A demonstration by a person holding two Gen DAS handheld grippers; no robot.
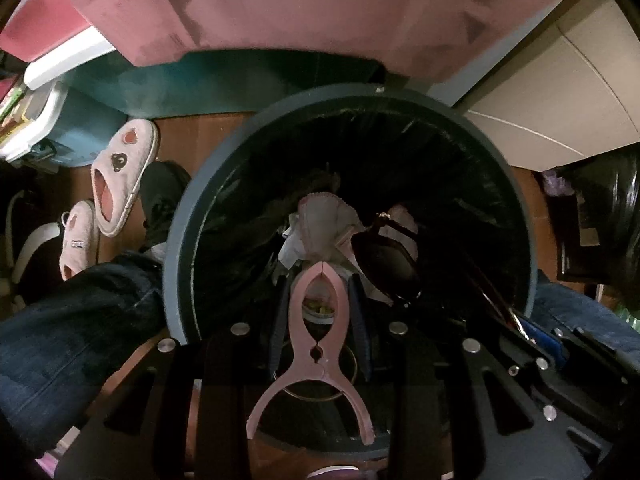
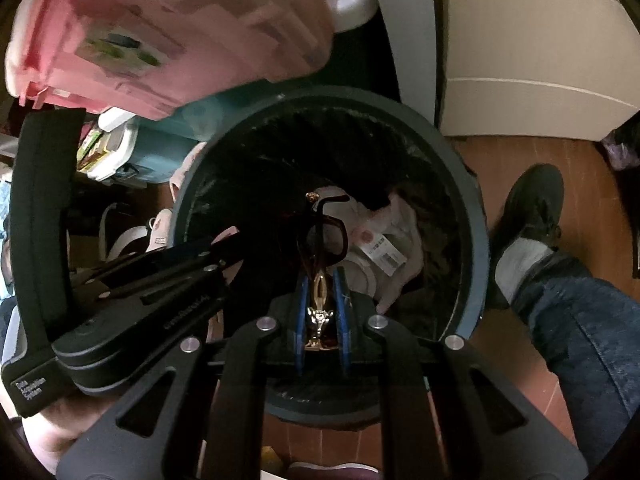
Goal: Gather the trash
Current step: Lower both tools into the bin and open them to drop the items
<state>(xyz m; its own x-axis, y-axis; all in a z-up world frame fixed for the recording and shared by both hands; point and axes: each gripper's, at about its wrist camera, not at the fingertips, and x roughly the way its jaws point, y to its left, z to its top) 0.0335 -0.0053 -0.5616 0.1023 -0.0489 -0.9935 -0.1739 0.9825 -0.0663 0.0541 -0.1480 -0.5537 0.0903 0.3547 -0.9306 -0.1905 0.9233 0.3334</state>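
Note:
A round grey-blue trash bin (image 1: 180, 240) lined with a black bag stands on the floor; it also shows in the right wrist view (image 2: 478, 240). Pale crumpled trash (image 1: 320, 224) lies at its bottom, with a tagged white piece (image 2: 384, 252). My left gripper (image 1: 320, 280) is shut on a pink plastic clip (image 1: 316, 340), held over the bin's opening. My right gripper (image 2: 322, 276) is shut on dark sunglasses (image 2: 324, 236) with gold trim, also over the bin. The sunglasses show in the left wrist view (image 1: 384, 260) beside the clip.
Pink slippers (image 1: 120, 172) lie on the wooden floor left of the bin. The person's jeans leg (image 1: 72, 320) and dark shoe (image 2: 532, 208) flank the bin. A pink storage box (image 2: 160, 32) and a teal box (image 1: 80, 128) stand behind. A white cabinet (image 2: 540, 60) is at right.

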